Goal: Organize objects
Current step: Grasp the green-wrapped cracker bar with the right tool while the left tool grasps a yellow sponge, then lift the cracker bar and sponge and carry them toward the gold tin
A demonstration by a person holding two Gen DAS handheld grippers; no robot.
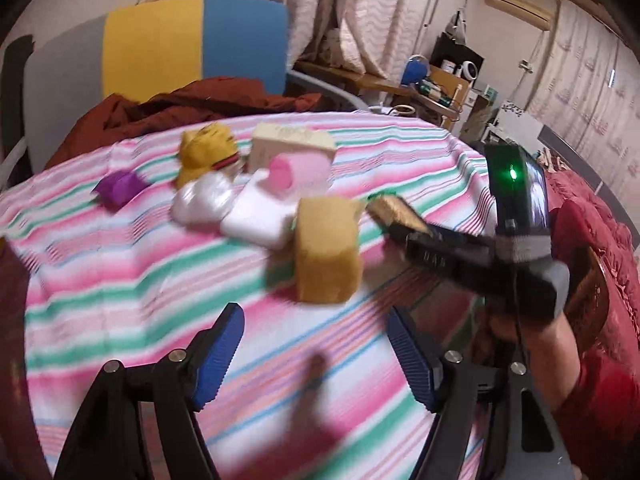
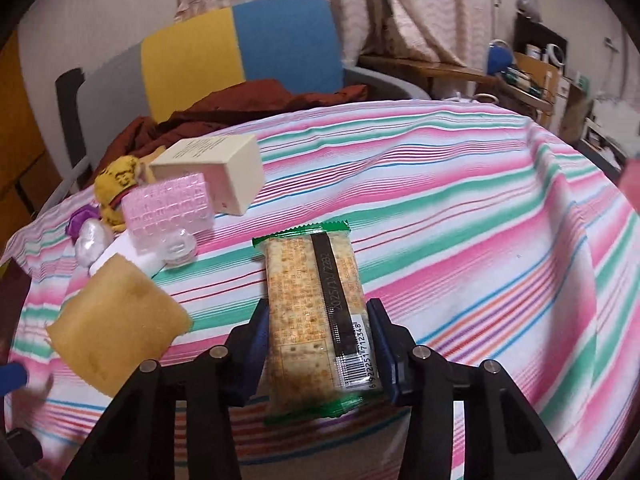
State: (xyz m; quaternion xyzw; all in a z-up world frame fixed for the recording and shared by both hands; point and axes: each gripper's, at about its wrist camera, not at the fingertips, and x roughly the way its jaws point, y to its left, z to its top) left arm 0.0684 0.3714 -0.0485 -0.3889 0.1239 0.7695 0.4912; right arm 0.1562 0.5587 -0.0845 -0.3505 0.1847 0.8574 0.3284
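My right gripper (image 2: 318,312) is shut on a cracker packet (image 2: 312,312) with green ends, held above the striped tablecloth (image 2: 460,220). In the left wrist view the same packet (image 1: 390,210) shows at the tip of the right gripper (image 1: 384,212). My left gripper (image 1: 316,340) is open and empty above the cloth. A yellow sponge (image 1: 326,248) stands just ahead of it. Behind are a white pad (image 1: 258,220), a pink ridged box (image 1: 298,174), a cream box (image 1: 290,146), a yellow plush toy (image 1: 204,148), a white pouch (image 1: 200,202) and a purple wrapper (image 1: 120,188).
A chair (image 1: 192,44) in grey, yellow and blue stands behind the table with a dark red cloth (image 1: 180,108) over its seat. Shelves with clutter (image 1: 444,80) line the back right. The table edge (image 1: 472,148) drops off at the right.
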